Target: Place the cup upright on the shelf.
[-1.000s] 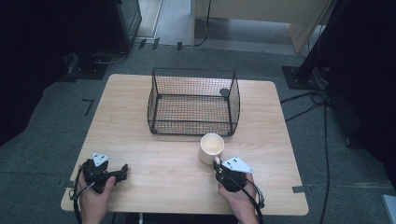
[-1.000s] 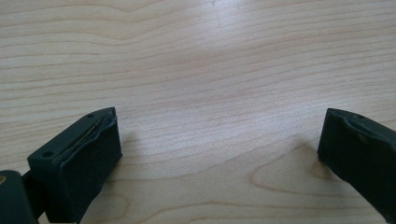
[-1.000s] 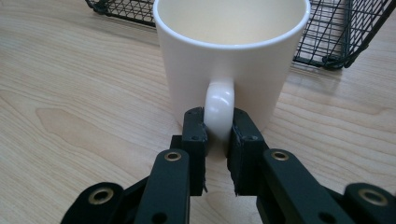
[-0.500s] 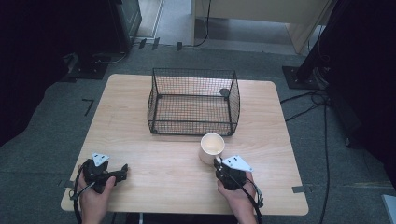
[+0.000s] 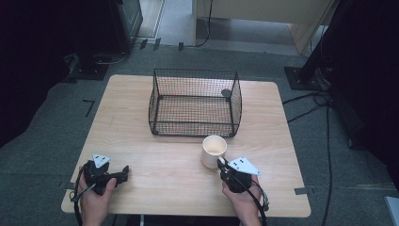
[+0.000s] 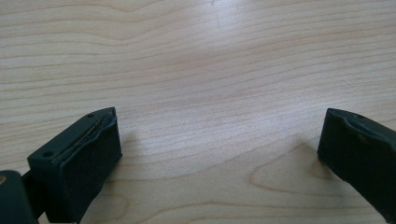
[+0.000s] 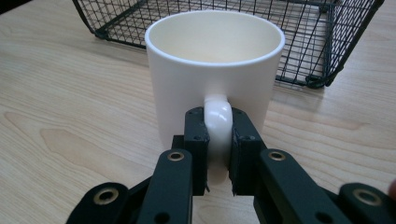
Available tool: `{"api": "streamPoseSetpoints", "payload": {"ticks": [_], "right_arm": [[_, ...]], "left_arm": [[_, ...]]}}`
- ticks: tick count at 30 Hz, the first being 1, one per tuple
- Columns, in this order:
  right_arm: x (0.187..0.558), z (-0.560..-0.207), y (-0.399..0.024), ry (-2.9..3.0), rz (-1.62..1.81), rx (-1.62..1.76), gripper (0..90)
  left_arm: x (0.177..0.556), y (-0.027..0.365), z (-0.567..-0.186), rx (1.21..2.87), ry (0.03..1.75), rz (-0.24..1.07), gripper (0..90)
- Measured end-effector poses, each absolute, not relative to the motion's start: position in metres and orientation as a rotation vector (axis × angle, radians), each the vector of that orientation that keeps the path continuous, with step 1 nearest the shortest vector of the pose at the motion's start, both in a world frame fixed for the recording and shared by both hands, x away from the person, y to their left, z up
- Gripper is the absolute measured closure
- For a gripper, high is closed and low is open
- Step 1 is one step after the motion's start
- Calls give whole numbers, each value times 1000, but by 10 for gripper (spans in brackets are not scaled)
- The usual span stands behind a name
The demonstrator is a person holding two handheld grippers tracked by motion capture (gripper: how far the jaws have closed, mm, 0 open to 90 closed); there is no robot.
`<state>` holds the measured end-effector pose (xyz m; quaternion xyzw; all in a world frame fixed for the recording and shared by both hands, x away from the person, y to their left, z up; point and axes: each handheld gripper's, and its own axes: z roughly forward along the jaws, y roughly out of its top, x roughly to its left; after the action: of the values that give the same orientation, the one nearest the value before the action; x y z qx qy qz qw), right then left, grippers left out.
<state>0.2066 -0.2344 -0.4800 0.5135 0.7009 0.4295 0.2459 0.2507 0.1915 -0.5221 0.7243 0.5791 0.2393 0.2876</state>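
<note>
Looking down from the high view, a light wooden desk carries a black wire-mesh basket near its far middle, and a cream ceramic mug stands upright just in front of the basket's near right corner. The right tool, held in the person's right hand, meets the mug at its near side. The left tool lies low at the desk's near left corner in the left hand, well apart from mug and basket.

From the left gripper view, the left tool is released: its two black jaws stand wide apart with bare wood grain between them.

From the right gripper view, the right tool is clenched on the mug's white handle, one black jaw pressing each side of the loop. The mug sits upright on the desk, its open mouth up, with the basket just behind it.
</note>
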Motion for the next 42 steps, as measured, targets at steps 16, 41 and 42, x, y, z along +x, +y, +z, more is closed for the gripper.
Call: {"api": "streamPoseSetpoints", "payload": {"ticks": [16, 41, 42], "right_arm": [[204, -460, -234, 1920, 1268, 1342, 802], [212, -390, -226, 1913, 1339, 1219, 803], [212, -390, -226, 1913, 1339, 1219, 803]], "left_arm": [[251, 191, -522, 1937, 1545, 639, 0], [252, 190, -522, 1931, 1553, 641, 0], [252, 190, -522, 1931, 1553, 641, 0]]}}
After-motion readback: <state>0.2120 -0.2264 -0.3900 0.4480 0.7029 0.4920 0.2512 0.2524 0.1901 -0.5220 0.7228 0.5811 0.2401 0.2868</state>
